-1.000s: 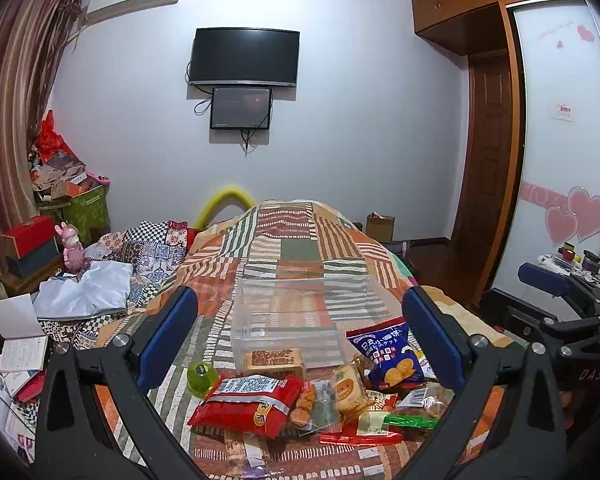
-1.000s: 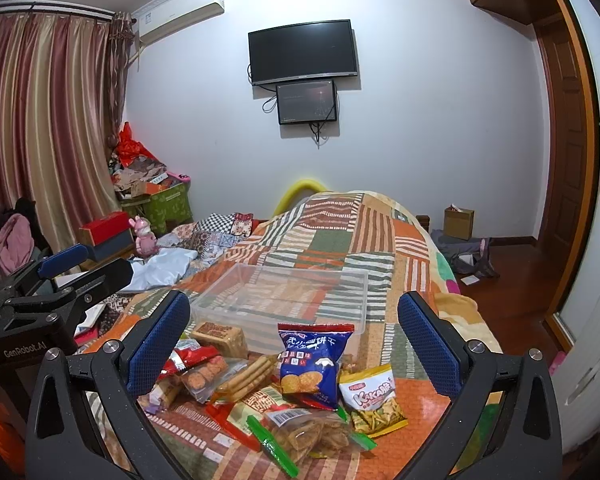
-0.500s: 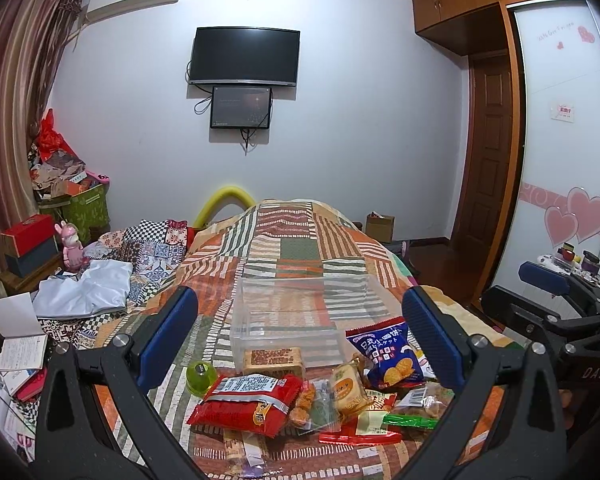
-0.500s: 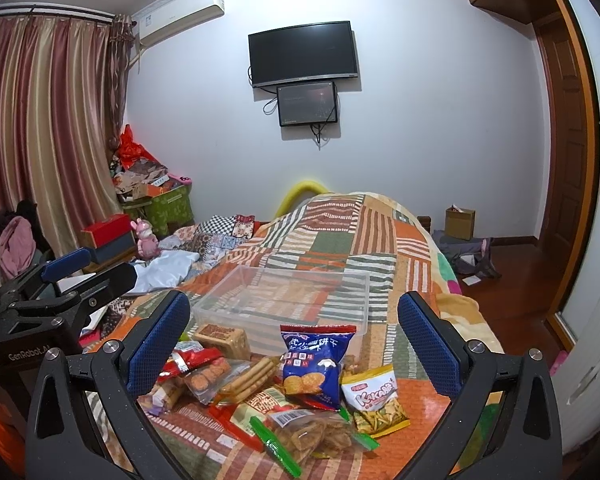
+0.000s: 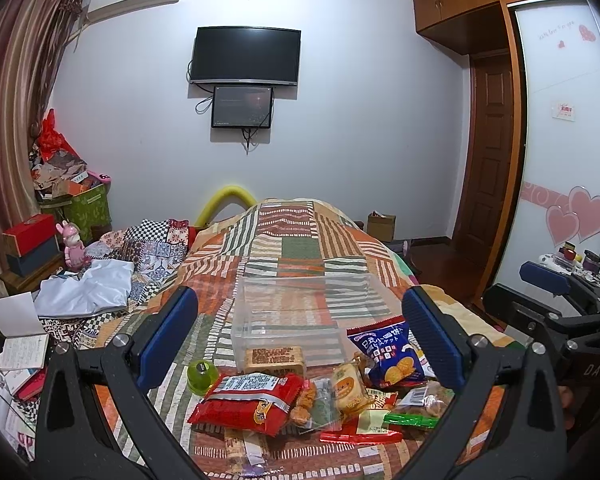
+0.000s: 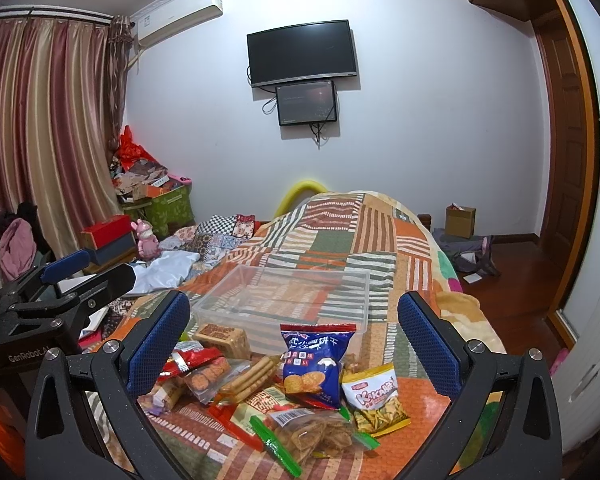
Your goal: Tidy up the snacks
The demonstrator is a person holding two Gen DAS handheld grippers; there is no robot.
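A clear plastic bin [image 5: 300, 312] [image 6: 288, 296] stands empty on the patchwork bed. In front of it lies a pile of snacks: a red packet [image 5: 246, 398], a brown biscuit block [image 5: 274, 358] [image 6: 222, 338], a blue cracker bag [image 5: 390, 354] [image 6: 316, 360], a white Kakaa bag [image 6: 376, 398], a green-sealed bag [image 6: 312, 432] and a small green cup [image 5: 202, 376]. My left gripper [image 5: 300, 338] is open and empty above the pile. My right gripper [image 6: 294, 340] is open and empty above the pile too.
The patchwork bedspread [image 5: 300, 248] runs toward the far wall. Clothes and a white cloth [image 5: 88, 288] lie to the left, with boxes [image 5: 30, 244] and a pink toy [image 5: 73, 242]. A wooden door [image 5: 488, 160] and wardrobe are on the right. The other gripper shows at each view's edge [image 5: 560, 308] [image 6: 60, 292].
Both grippers stay open and nearly still. The right wrist view has shifted very slightly; the snacks and bin have not moved.
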